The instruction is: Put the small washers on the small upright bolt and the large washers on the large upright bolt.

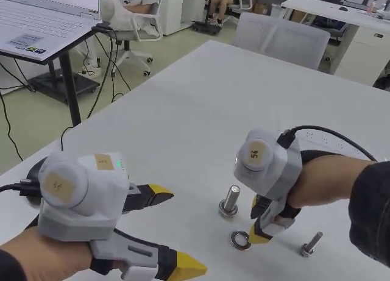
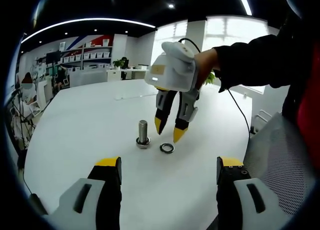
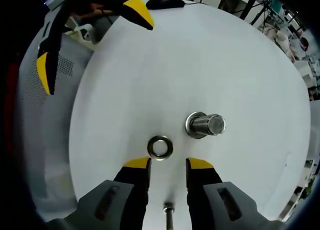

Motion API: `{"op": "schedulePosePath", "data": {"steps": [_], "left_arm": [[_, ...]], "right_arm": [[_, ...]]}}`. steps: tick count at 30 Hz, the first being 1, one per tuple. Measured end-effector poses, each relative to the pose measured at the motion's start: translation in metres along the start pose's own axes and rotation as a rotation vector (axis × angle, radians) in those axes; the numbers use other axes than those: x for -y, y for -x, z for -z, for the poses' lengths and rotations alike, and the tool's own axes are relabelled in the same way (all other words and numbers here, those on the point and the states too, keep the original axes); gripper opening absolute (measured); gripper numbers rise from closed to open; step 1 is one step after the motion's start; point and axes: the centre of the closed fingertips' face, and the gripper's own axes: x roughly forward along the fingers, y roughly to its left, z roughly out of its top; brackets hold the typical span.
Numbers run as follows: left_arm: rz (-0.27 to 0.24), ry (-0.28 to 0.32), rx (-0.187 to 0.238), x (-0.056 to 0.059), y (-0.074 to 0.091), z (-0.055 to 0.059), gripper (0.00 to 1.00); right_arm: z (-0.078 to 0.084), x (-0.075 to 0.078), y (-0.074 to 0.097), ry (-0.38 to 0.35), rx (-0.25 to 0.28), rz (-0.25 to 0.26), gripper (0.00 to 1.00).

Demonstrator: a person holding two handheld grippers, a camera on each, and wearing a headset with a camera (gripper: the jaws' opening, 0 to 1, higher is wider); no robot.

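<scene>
The right hand-held gripper (image 3: 168, 164) points down at the white surface (image 1: 201, 110). Its yellow-tipped jaws are a little apart and hold nothing. Just ahead of its tips, touching neither, a washer (image 3: 160, 147) lies flat on the surface. Beside the washer, ahead of this gripper's right jaw in its own view, the large bolt (image 3: 205, 125) stands upright on its wide base with the threaded end up. Whether a washer sits round that base I cannot tell. The small bolt (image 1: 311, 244) stands behind the tips, on the side of this gripper away from the large bolt.

The left hand-held gripper (image 2: 169, 162) is held low, well apart from the right one, with its jaws wide open and empty. It faces the large bolt and the washer, which lie side by side some way ahead, between its jaws in its own view. The right gripper hangs just beyond them.

Farther off, past the left gripper, an open laptop (image 1: 42, 19) rests on another desk.
</scene>
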Motion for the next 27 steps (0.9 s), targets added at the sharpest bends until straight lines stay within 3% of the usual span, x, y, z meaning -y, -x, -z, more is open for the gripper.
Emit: {"op": "schedulePosePath", "data": {"steps": [27], "left_arm": [[-0.01,0.01,0.007,-0.002,0.001,0.001,0.77]], "right_arm": [[-0.007,-0.011,-0.02,0.009,0.011,-0.025,0.29]]}}
